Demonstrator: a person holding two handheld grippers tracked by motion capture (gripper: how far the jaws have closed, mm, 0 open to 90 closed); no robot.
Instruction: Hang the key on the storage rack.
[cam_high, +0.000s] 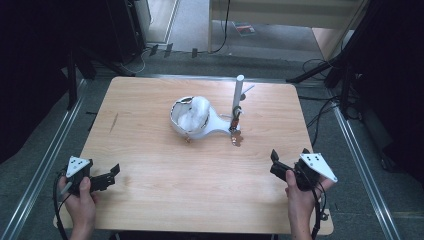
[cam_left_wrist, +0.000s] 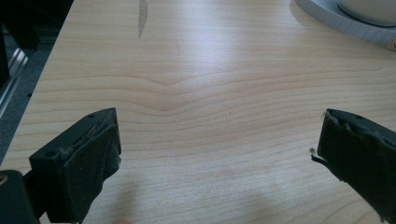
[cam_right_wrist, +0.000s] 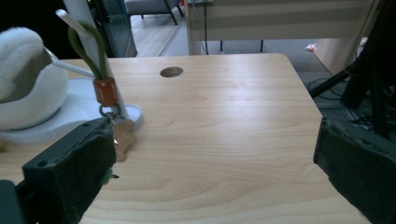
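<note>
Both hand-held grippers gape empty; the right gripper view reveals a table hole.

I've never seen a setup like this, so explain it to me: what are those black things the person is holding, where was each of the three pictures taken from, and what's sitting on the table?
There is no robot here. A person holds a hand-operated tool in each hand, each with two black padded jaws that open and close like a pincer. The high view looks down from above: the left gripper is at the lower left and the right gripper at the lower right, both near the front edge of the wooden table. The other two pictures come from small cameras riding on the tools, looking out between their jaws. Both grippers are open and hold nothing.

In the middle of the table sits a white bowl-shaped stand with white fluffy stuffing in it. Beside it rises a white post. A green loop with an orange tag and a small key-like pendant hangs on the post.
</note>
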